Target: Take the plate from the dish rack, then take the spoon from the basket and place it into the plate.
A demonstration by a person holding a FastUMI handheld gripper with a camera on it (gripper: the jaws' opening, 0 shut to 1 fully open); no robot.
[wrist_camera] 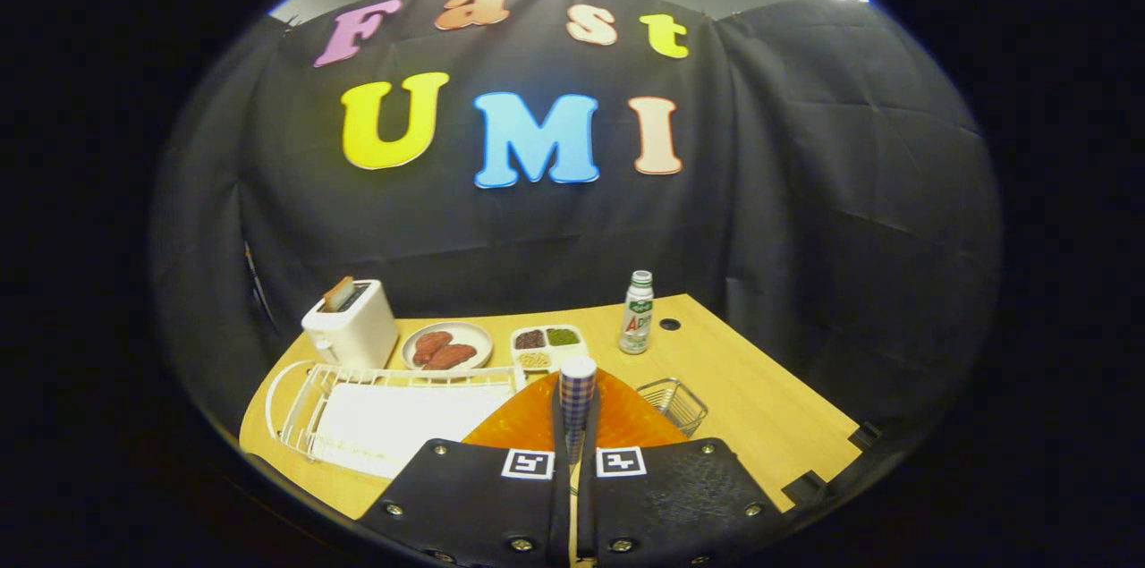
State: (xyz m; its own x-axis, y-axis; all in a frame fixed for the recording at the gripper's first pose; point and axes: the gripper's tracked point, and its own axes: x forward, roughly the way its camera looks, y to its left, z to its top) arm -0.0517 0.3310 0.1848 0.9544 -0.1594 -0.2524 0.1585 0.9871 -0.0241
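**Claw clamped on the spoon handle, right above the orange plate**

So the claw [573, 452] is pretty much closed, both fingers pinched on a checkered spoon [577, 394] handle that sticks straight up between them. Only the handle and its pale rounded top end show; the bowl end is hidden down between the fingers, so I can't tell whether it's touching anything.

Right behind the spoon and just ahead of the fingers sits the orange plate [626, 416], lying on the wooden worktop [760, 398]. The fingers cover its near part.

To the right of the plate, just beside its edge, is the little wire basket [675, 404]. From here it looks empty, though the view is small.

On the other side is the white dish rack [376, 411], lying long across the worktop with something flat and white in it, maybe a mat or tray, can't say for sure. Its right end comes up against the plate's edge.

Farther back along the worktop:
- a white toaster [351, 324] with a slice poking out of the slot, behind the rack
- a round plate with reddish-brown food [446, 346] next to it
- a white divided tray [547, 344] with dark, green and pale stuff in its compartments
- a small bottle [637, 312] standing upright with a green cap, near a dark round hole in the worktop
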